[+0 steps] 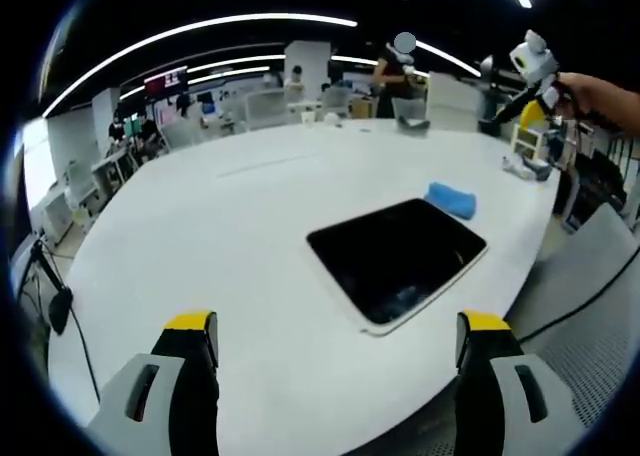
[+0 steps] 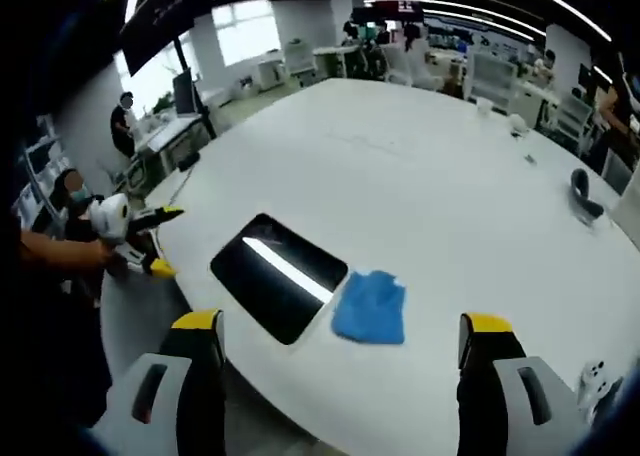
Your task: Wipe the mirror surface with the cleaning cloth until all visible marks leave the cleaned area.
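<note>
Any marks on the mirror (image 1: 397, 261) are too faint to make out. In the left gripper view it lies ahead between the wide-spread jaws of the left gripper (image 1: 338, 354), the cleaning cloth (image 1: 452, 199) touching its far edge. In the right gripper view the cloth (image 2: 371, 306) sits ahead of the right gripper (image 2: 340, 354), jaws wide, holding nothing, on the white table (image 2: 420, 176)
</note>
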{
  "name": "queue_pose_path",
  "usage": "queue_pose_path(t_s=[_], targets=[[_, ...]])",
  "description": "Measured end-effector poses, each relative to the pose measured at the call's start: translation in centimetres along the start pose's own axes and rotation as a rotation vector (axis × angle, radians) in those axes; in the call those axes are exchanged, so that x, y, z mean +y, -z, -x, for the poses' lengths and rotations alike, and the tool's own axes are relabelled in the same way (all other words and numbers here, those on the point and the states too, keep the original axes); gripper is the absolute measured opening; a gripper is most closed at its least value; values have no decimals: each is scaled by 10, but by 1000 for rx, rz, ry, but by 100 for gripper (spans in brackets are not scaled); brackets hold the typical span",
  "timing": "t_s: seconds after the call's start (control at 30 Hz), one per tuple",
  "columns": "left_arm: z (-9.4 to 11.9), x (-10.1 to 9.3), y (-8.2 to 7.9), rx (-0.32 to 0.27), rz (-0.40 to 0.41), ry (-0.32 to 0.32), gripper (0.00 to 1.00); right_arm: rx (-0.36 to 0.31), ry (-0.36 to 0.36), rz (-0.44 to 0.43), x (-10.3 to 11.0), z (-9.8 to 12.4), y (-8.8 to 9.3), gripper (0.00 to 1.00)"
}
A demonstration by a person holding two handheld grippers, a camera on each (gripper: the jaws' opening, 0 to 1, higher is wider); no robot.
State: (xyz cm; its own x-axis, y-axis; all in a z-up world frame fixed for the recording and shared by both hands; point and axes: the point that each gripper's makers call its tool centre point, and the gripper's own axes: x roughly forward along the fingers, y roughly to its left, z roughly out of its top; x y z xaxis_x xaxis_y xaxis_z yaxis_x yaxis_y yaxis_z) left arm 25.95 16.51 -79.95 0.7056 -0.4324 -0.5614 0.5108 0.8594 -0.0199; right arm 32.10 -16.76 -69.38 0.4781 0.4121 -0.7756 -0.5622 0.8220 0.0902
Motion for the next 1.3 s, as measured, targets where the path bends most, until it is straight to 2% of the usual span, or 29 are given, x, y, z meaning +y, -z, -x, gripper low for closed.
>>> queue_pose_path(t_s=[0.1,0.17,0.27,0.33,0.4,0.6,0.7,0.77,0.87,0.93,1.13,1.3], targets=[[0,0,0,2,-2,1,100,65,-15,-32,-5,-2,-2,98],[0,1,0,0,-3,-4,100,118,-63,-68,0,-3,-3,96],[1,2,-3,-14,-7,-10,100,181,-59,-33,-5,-10,-4,94],[0,2,0,0,-1,-7,100,177,-58,-29,-7,-14,-11,92],[0,2,-1,-10,0,-5,100,176,-62,-19,-6,-19,-16,92],[-1,1,-1,-5,-2,-1,100,198,-64,25,-6,-43,-17,88],[-1,2,0,-4,0,-5,100,214,-55,39,-6,-60,-10,82],[-1,2,1,-1,1,-5,100,233,-41,18,-10,-70,-2,75],[0,2,0,-10,28,2,100,228,-34,-12,-15,-81,6,66],[0,3,1,-7,17,-3,100,223,-15,-19,-20,-88,13,57],[-1,2,2,-1,15,4,100,203,33,28,-31,-109,32,42],[-2,2,3,8,11,2,99,193,28,-36,-35,-124,38,37]])
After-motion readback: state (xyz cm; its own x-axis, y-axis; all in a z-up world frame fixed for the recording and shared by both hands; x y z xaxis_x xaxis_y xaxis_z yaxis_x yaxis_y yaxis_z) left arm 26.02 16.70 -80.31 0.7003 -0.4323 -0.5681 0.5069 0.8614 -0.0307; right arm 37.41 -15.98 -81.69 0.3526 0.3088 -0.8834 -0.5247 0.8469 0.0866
